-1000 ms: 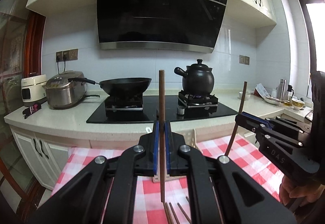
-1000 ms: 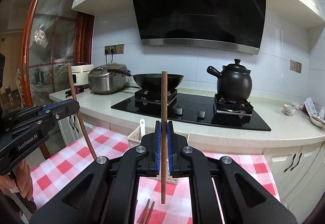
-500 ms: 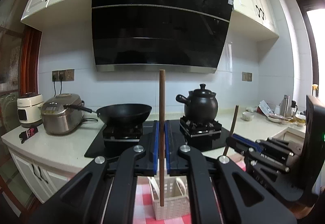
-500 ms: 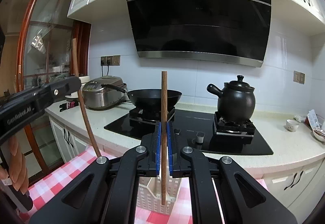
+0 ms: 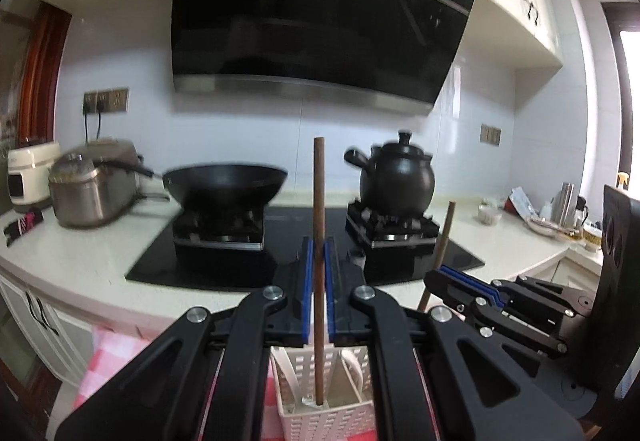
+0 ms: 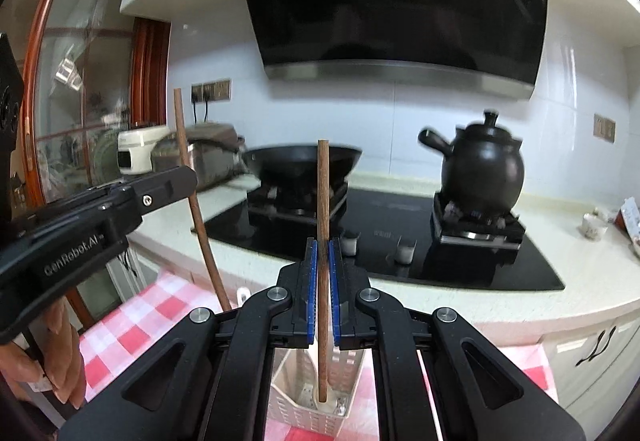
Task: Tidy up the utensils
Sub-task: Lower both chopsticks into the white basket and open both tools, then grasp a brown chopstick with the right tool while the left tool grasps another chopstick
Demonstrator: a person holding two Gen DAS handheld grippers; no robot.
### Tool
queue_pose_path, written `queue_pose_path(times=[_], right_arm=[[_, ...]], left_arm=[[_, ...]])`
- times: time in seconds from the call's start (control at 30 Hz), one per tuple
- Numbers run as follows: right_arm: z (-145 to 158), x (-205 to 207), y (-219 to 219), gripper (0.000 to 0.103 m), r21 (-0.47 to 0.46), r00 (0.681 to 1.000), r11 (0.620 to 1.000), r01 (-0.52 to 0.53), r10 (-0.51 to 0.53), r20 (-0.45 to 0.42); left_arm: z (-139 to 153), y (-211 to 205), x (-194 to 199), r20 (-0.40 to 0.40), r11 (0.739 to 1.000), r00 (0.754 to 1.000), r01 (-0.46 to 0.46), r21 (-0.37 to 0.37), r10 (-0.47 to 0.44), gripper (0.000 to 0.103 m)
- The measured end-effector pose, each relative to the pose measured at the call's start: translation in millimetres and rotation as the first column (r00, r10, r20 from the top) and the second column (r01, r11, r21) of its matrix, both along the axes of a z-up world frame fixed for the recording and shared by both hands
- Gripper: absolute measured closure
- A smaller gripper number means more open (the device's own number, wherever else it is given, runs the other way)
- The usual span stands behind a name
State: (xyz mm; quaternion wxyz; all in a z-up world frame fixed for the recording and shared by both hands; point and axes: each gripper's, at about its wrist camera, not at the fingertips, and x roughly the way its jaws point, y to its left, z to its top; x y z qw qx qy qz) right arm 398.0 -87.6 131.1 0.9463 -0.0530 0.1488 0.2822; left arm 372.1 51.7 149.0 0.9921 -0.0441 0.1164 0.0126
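The left tongs (image 5: 319,281) are clenched on an upright brown chopstick (image 5: 319,253), whose lower tip now hangs inside the white slotted utensil basket (image 5: 328,417); half a second ago that tip hung just above the basket's rim, and a second ago the basket was only a sliver behind the tongs, with the checked cloth filling the lower view. The right tongs (image 6: 323,289) likewise grip a second chopstick (image 6: 322,241) upright, its tip now down in a compartment of the same basket (image 6: 304,401), where before it stopped short above the opening. Which compartment each stick is in cannot be told. In the right wrist view the left tongs show at the left edge, their stick slanting down toward the basket. The basket stands on the red-and-white checked cloth (image 6: 136,321) of the bench. Beyond it, the wok (image 5: 224,181) and the black clay pot (image 5: 396,177) sit on the stove, blurred.
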Motion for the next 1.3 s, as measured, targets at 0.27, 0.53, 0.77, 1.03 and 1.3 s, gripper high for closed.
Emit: queue_pose_path(times=[0.27, 0.53, 0.77, 1.03, 1.3], right_arm=[[-27.7, 22.7, 3.7, 0.095, 0.002, 0.995, 1.0, -0.004, 0.004, -0.101], [-29.2, 20.7, 1.3, 0.093, 0.006, 0.994, 1.0, 0.013, -0.012, -0.11], [-28.3, 0.0, -15.8, 0.086, 0.027, 0.993, 0.999, 0.025, -0.021, -0.113], [-55.9, -36.0, -34.0, 0.084, 0.011, 0.987, 1.0, 0.029, -0.027, -0.161], [-105.1, -78.2, -44.9, 0.067, -0.005, 0.971, 1.0, 0.024, -0.025, -0.236]], left_arm=[[-47.9, 14.7, 19.6, -0.089, 1.0, 0.996, -0.02, -0.015, 0.018, 0.081], [-50.2, 30.4, 5.6, -0.078, 0.997, 0.995, -0.063, -0.036, 0.06, 0.065], [-53.7, 35.2, -30.0, -0.07, 0.995, 0.994, -0.091, -0.047, 0.087, 0.05], [-88.6, 37.9, -77.8, -0.141, 0.988, 0.982, -0.14, -0.072, 0.129, 0.03], [-133.4, 23.5, -122.2, -0.218, 0.989, 0.969, -0.131, -0.064, 0.114, 0.014]])
